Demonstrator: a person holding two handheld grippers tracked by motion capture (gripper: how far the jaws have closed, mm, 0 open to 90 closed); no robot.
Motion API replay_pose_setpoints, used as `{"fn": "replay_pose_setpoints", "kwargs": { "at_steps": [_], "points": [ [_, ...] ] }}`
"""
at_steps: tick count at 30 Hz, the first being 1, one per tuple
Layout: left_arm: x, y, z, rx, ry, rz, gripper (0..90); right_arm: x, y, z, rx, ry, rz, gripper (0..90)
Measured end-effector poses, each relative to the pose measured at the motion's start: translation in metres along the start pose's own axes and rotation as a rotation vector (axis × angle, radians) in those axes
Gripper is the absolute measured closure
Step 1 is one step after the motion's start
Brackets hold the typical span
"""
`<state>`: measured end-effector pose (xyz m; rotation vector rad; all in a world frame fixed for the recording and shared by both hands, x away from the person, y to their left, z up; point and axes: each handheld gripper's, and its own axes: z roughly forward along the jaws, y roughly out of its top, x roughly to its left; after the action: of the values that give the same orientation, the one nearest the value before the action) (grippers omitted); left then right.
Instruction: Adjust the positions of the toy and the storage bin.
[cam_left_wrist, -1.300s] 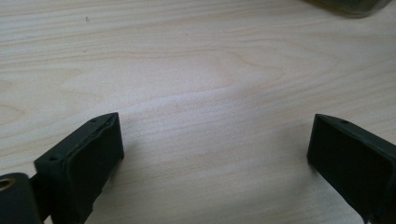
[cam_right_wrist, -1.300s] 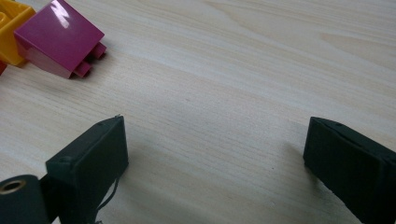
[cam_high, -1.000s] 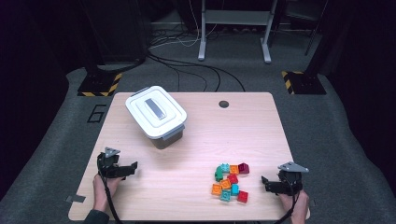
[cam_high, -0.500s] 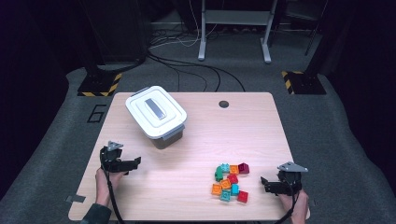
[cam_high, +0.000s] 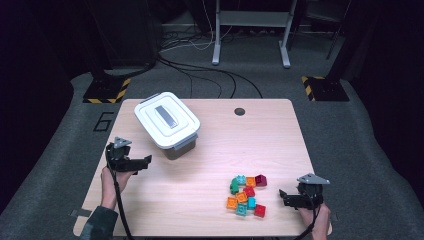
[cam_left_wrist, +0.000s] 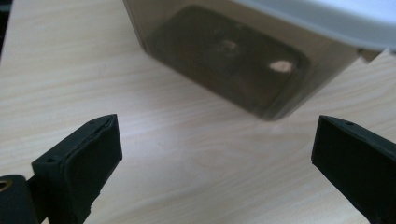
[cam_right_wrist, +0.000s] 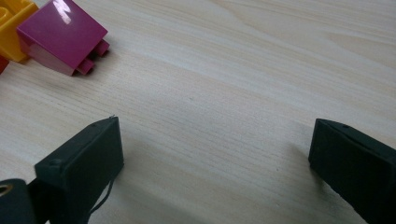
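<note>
The step in hand looks like the approach to the closed box (cam_high: 167, 126). It stands just ahead of the left gripper (cam_high: 144, 162), whose jaws are wide and empty. The next move probably calls for reaching the lid. The right gripper (cam_high: 283, 197), also wide and empty, rests low beside the bricks (cam_high: 246, 194), forearm flat.

We see bare table (cam_high: 200, 175) between the lidded box (cam_high: 167, 125) and the brick pile (cam_high: 246, 195).
</note>
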<state>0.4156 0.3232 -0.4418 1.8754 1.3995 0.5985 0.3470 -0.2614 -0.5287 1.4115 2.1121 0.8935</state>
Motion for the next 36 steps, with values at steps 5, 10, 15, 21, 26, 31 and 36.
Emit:
{"fn": "replay_pose_setpoints", "kwargs": {
  "at_steps": [5, 10, 15, 21, 26, 31, 36],
  "points": [
    [-0.002, 0.02, -0.004, -0.023, 0.005, 0.012, 0.2, 0.0, 0.0, 0.0, 0.0, 0.001, 0.001, 1.9],
    [-0.003, 0.035, -0.005, -0.038, 0.016, 0.019, 0.1, 0.0, 0.0, 0.0, 0.0, 0.002, 0.001, 1.9],
    [-0.004, 0.047, -0.002, -0.045, 0.021, 0.022, 0.1, 0.0, 0.0, 0.0, -0.001, 0.001, 0.0, 1.9],
    [-0.003, 0.06, 0.004, -0.047, 0.017, 0.009, 0.1, 0.0, 0.0, 0.0, -0.001, 0.001, 0.001, 1.9],
    [-0.004, 0.073, 0.008, -0.044, 0.024, 0.022, 0.5, 0.0, 0.0, 0.0, 0.0, 0.001, 0.001, 1.9],
    [-0.003, 0.082, 0.019, -0.022, 0.029, 0.02, 2.4, 0.0, 0.0, 0.0, 0.0, 0.0, 0.0, 1.9],
    [-0.002, 0.082, 0.028, 0.01, 0.03, 0.02, 7.2, 0.0, 0.0, 0.0, 0.0, 0.0, 0.001, 2.0]
  ]
}}
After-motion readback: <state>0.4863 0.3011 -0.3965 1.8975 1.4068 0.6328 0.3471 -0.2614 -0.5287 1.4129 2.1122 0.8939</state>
